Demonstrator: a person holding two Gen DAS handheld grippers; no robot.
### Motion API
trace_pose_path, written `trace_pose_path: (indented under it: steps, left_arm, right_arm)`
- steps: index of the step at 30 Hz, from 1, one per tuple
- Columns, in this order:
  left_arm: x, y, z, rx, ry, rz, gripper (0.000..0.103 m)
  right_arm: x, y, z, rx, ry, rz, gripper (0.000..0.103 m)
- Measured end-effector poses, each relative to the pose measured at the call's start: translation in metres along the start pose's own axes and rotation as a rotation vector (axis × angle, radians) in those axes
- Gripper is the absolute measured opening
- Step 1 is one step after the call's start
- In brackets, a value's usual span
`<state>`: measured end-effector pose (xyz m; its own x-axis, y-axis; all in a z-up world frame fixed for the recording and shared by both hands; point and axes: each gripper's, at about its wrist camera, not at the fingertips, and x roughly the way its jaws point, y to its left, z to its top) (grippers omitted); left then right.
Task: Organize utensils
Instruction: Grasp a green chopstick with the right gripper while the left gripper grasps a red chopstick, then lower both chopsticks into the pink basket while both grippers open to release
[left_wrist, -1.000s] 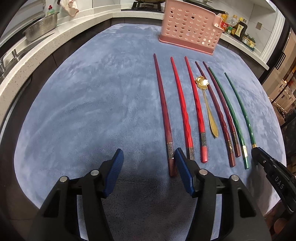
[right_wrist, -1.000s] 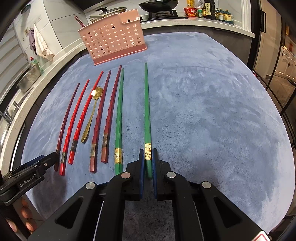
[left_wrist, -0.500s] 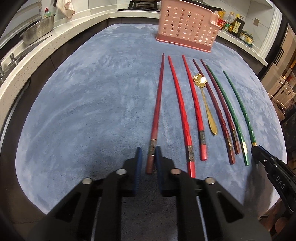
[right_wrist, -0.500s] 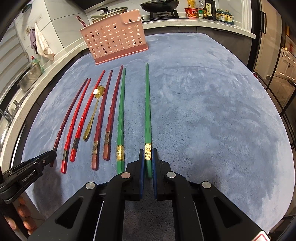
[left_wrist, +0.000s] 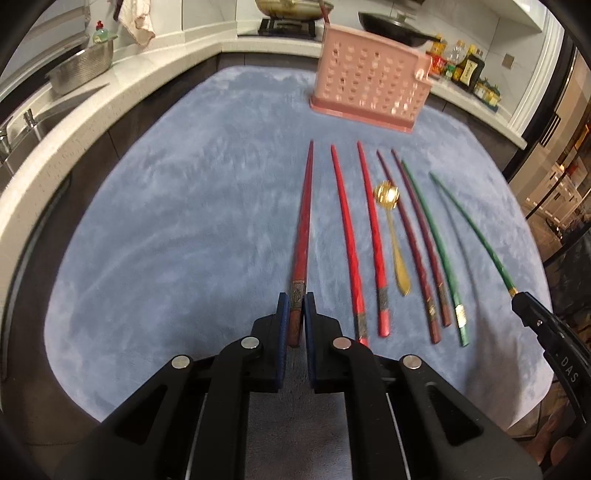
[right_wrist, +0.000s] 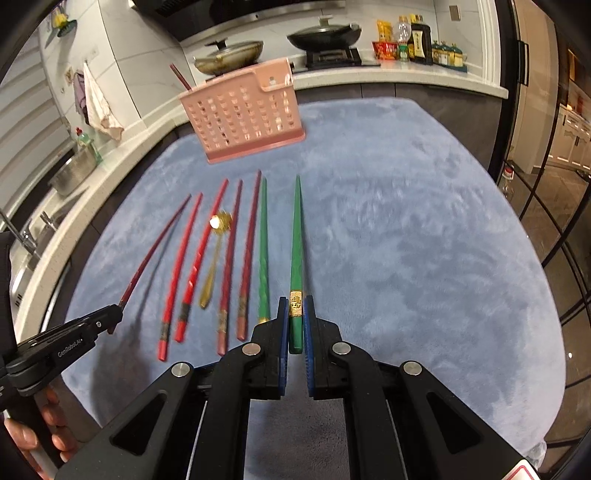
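Observation:
My left gripper (left_wrist: 294, 314) is shut on the thick end of a dark red chopstick (left_wrist: 303, 218) and holds it lifted above the blue mat, tip pointing at the pink utensil basket (left_wrist: 373, 94). My right gripper (right_wrist: 295, 321) is shut on a green chopstick (right_wrist: 296, 236), also lifted, tip toward the basket (right_wrist: 243, 114). On the mat lie two bright red chopsticks (left_wrist: 347, 236), a gold spoon (left_wrist: 393, 236), two maroon chopsticks (left_wrist: 417, 240) and a second green chopstick (left_wrist: 436, 243).
The blue mat (left_wrist: 177, 221) covers the table. A white counter curves around the far side with a metal colander (left_wrist: 83, 68), a sink tap (left_wrist: 14, 133), pans on a stove (right_wrist: 321, 35) and bottles (right_wrist: 417, 37). One chopstick stands in the basket.
My left gripper closed on the dark red chopstick and raised it. My right gripper raised the green chopstick off the mat. Both views now sit higher, angled toward the basket.

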<state>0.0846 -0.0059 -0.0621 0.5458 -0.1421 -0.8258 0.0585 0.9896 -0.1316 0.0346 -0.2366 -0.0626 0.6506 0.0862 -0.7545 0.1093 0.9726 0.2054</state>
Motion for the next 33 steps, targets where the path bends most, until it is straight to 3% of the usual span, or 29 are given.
trace_pose_path:
  steps: [14, 25, 33]
  left_arm:
    - [-0.063, 0.006, 0.075, -0.009, -0.182, -0.03, 0.007]
    - [-0.094, 0.005, 0.159, -0.006, -0.299, -0.036, 0.007]
    - [-0.125, 0.0, 0.217, -0.006, -0.378, -0.088, 0.007]
  right_arm:
    - [-0.056, 0.006, 0.075, -0.005, -0.149, 0.024, 0.007]
    - [-0.072, 0.007, 0.15, -0.01, -0.229, 0.048, 0.007]
    - [-0.084, 0.016, 0.209, -0.014, -0.289, 0.103, 0.007]
